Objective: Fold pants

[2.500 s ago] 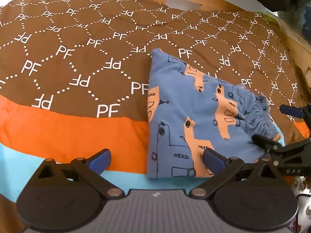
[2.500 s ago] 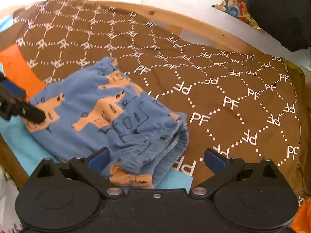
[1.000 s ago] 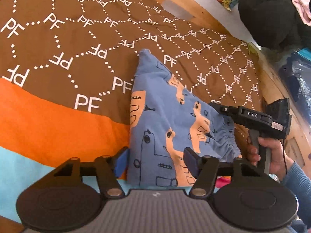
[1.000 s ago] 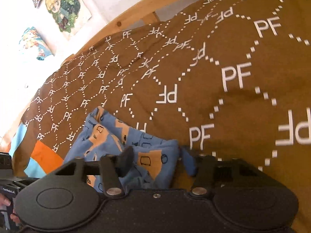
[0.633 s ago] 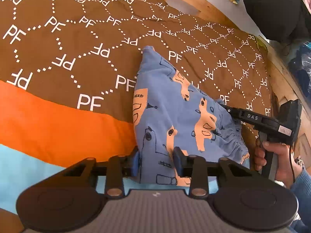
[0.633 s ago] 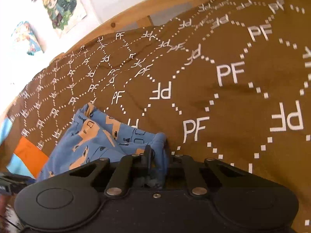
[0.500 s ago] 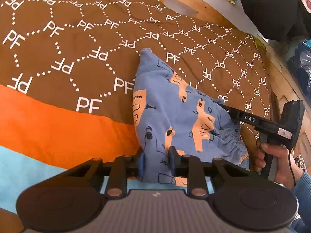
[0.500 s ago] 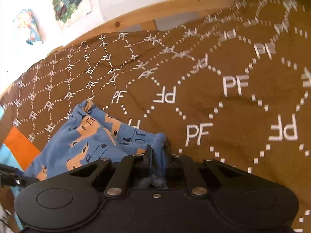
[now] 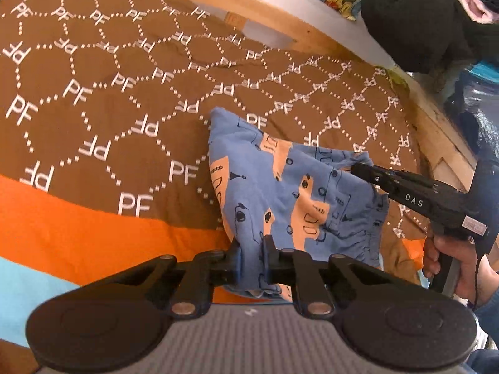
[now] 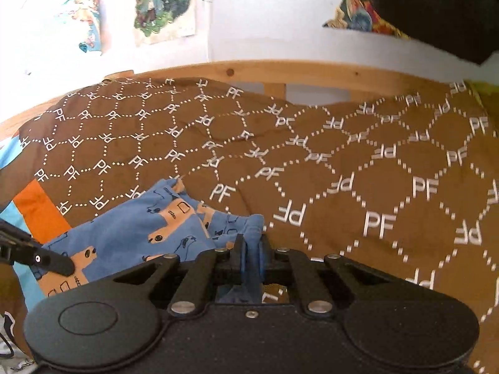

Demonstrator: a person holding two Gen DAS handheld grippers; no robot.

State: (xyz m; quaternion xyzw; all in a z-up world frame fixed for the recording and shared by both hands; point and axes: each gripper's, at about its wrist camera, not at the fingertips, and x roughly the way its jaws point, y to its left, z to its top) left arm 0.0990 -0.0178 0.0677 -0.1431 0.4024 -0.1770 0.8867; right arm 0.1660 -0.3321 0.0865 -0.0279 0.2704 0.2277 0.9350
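Observation:
The blue pants (image 9: 290,193) with orange print lie folded on the brown PF-patterned blanket (image 9: 93,99). My left gripper (image 9: 252,260) is shut on the pants' near bottom edge. My right gripper (image 10: 250,260) is shut on the gathered waistband end of the pants (image 10: 137,227). The right gripper also shows from the side in the left wrist view (image 9: 358,168), at the pants' right end. The pants' near edge is raised off the blanket between the two grips.
The blanket has an orange band (image 9: 78,227) and a light blue band (image 9: 28,283) near me. A wooden bed rail (image 10: 312,73) runs along the far side. A black bundle (image 9: 414,15) and clutter sit beyond the right edge. Posters (image 10: 162,3) hang on the wall.
Both grippers have closed from open onto the pants, left on the near edge, right on the waistband. They have since lifted the cloth slightly.

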